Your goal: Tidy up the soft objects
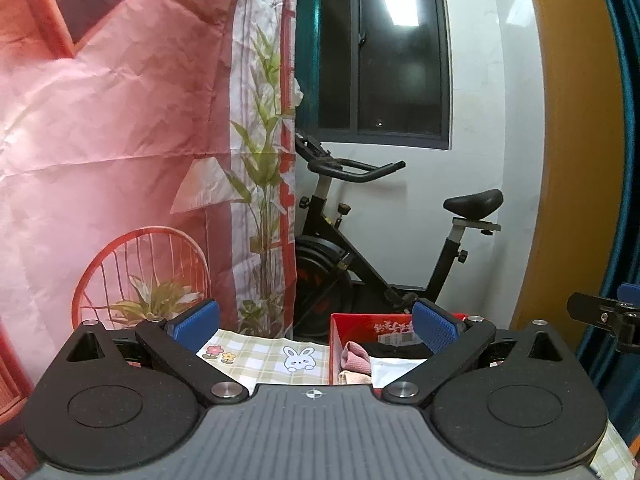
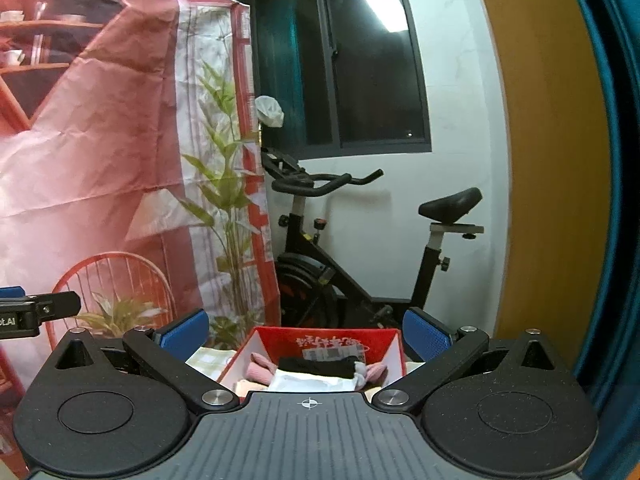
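Observation:
A red cardboard box (image 2: 384, 340) sits on the checked tablecloth (image 1: 260, 356) with several folded soft items inside: a pink cloth (image 2: 262, 370), a black one (image 2: 316, 366), a white one (image 2: 304, 384) and a grey-pink one (image 2: 374, 372). In the left wrist view the same box (image 1: 340, 328) lies right of centre, with a pink cloth (image 1: 356, 356) inside. My left gripper (image 1: 316, 326) stands open above the cloth with nothing between its blue pads. My right gripper (image 2: 306, 336) hangs open above the box, empty too.
A black exercise bike (image 2: 360, 248) stands behind the table under a dark window (image 2: 372, 60). A pink printed backdrop (image 1: 120, 140) hangs at the left. An orange panel (image 2: 540, 160) and teal curtain (image 2: 616, 200) are at the right. The other gripper's fingertip (image 1: 600, 312) shows at the right edge.

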`<state>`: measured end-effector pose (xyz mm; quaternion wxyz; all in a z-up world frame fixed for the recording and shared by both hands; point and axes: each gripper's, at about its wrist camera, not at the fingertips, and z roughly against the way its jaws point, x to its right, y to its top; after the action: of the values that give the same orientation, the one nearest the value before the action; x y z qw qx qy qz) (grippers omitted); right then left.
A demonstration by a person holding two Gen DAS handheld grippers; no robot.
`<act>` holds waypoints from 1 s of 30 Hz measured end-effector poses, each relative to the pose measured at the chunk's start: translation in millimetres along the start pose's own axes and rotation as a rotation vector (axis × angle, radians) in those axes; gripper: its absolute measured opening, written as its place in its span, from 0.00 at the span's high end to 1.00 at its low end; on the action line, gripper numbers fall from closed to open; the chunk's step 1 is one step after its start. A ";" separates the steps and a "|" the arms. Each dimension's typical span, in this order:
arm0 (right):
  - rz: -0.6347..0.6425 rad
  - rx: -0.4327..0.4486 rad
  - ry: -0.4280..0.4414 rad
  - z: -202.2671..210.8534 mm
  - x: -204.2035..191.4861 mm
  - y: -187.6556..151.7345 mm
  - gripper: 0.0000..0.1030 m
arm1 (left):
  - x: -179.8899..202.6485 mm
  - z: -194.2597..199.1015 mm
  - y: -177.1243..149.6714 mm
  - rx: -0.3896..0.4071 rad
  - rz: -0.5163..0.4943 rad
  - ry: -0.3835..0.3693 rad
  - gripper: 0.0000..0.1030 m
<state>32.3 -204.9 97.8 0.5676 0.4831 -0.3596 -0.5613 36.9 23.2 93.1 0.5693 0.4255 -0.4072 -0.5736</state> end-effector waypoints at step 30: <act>-0.003 -0.002 -0.036 9.8 1.0 -0.5 0.00 | -3.2 13.5 -2.9 -0.014 0.006 0.010 0.00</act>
<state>23.0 -207.3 99.8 0.5609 0.4728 -0.3683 -0.5711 23.1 26.2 94.6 0.5761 0.4231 -0.4017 -0.5725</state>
